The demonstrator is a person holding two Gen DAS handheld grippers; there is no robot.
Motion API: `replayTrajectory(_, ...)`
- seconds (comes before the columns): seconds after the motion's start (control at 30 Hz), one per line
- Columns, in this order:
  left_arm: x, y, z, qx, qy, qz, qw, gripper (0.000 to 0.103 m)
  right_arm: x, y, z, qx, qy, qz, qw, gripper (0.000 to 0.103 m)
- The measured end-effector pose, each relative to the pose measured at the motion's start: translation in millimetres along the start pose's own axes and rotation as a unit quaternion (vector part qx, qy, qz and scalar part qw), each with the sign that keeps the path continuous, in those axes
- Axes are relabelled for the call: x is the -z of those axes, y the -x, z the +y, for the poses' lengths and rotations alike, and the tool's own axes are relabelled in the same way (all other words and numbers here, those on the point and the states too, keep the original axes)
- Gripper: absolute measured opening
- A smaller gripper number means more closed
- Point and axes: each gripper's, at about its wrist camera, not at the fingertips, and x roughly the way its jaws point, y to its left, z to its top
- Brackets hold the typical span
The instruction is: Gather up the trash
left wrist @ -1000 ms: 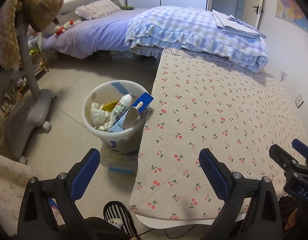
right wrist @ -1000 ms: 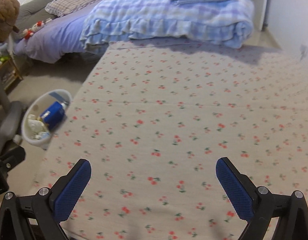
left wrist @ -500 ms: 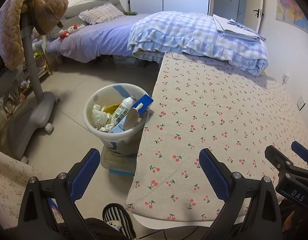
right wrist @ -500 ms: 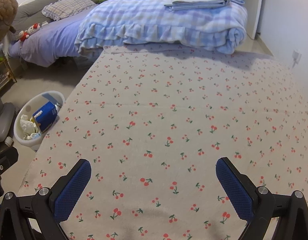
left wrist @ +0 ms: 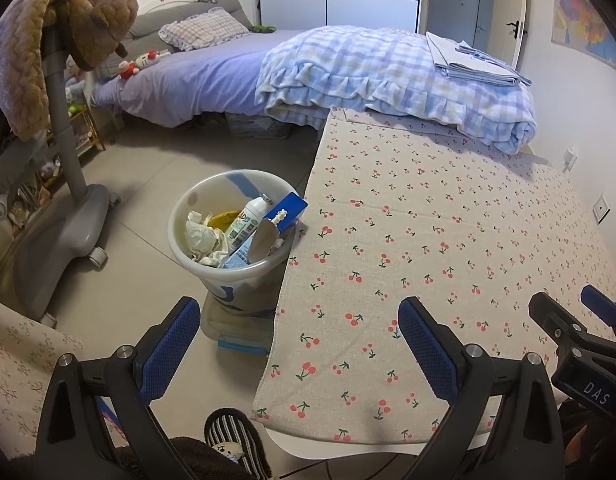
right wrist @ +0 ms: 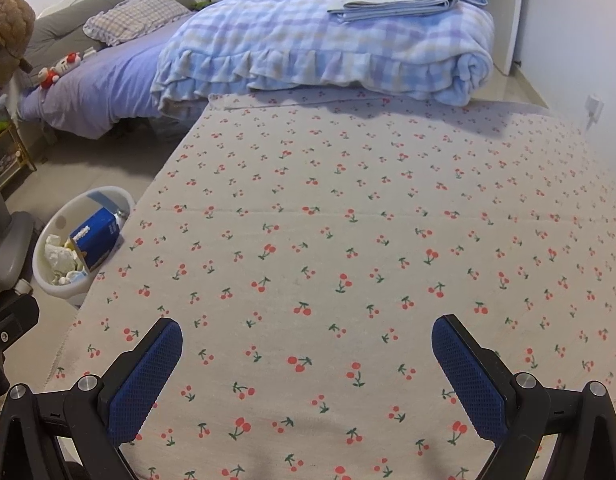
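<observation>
A white trash bin stands on the floor against the table's left edge. Inside it lie crumpled tissue, a white bottle and a blue carton. My left gripper hangs open above the table's near-left corner, nothing between its blue pads. My right gripper is open too, low over the cherry-print tablecloth, and it shows at the right edge of the left wrist view. No loose trash is visible on the cloth.
A bed with a folded plaid blanket butts against the table's far end. A grey stand on wheels draped with a brown garment rises left of the bin. A striped slipper lies under the near edge.
Both grippers have pulled back and risen a little, so more of the room and tablecloth shows. The bin and its contents have stayed put. Both stay open.
</observation>
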Motion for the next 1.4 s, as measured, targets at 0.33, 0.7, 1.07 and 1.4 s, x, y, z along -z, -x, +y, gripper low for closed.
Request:
replayTrajectory(0.33, -0.5, 1.2, 2.3, 0.003, 0.002, -0.001, 1.0, 0.1, -1.5, 1.9, 2.2, -0.001, -0.002, -0.007, 1.0, 0.102)
replayTrajectory(0.7, -1.9, 1.5, 6.3, 0.0, 0.01, -0.004, 0.9999, 0.1, -2.7, 2.7, 3.3, -0.004, -0.005, -0.008, 1.0, 0.102)
replayTrajectory(1.07, -1.9, 1.3, 6.3, 0.0, 0.011, -0.004, 0.9999, 0.1, -3.0, 2.7, 2.2, -0.003, -0.009, -0.01, 1.0, 0.102)
replayTrajectory(1.4, -2.5, 2.6, 6.0, 0.0, 0.009, -0.007, 0.9999, 0.1, -2.9, 4.0, 2.7, -0.003, -0.009, -0.013, 1.0, 0.102)
